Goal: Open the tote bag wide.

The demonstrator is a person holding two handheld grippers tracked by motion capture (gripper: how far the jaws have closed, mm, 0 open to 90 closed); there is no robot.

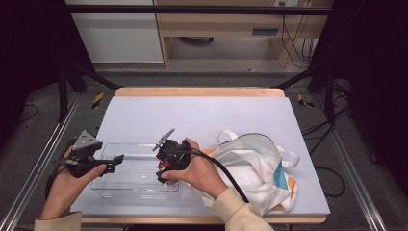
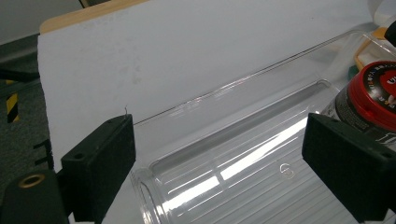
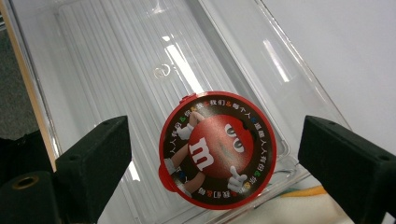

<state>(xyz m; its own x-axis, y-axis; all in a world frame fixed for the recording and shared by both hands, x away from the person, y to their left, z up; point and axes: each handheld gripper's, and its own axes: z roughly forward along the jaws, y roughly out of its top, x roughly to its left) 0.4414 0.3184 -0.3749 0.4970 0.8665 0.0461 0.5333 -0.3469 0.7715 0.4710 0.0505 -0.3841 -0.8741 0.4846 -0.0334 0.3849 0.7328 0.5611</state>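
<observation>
Risk: my right gripper [image 3: 205, 154] hangs right over the candy tub [image 3: 217, 149], so a careless lift could clip the lid and tip the tub onto its side in the tray [image 3: 93, 60].
Cause: the tub looks tall and narrow on a slick ribbed floor, and I judge it would topple easily.
Second risk: the tray itself could skate across the surface [image 1: 202, 115] if I nudge its wall, since clear plastic on that smooth sheet likely grips poorly.
Left jaws: apart, straddling the tray's near-left corner with nothing pressed between them.
Left gripper [image 1: 108, 165]: low beside the tray, so a twitch here shoves the corner.
Right jaws: wide apart, pads clear of the tub on both sides, no contact that I can see.
Tub position: upright at the tray's right end, red lid up, sitting between and below my right jaws, roughly centred.
Tub seen from left: at the far right edge, beyond my right-hand jaw.
Bag [image 1: 250, 166]: slumped just beside the tray's right end, close enough to snag a cable.
</observation>
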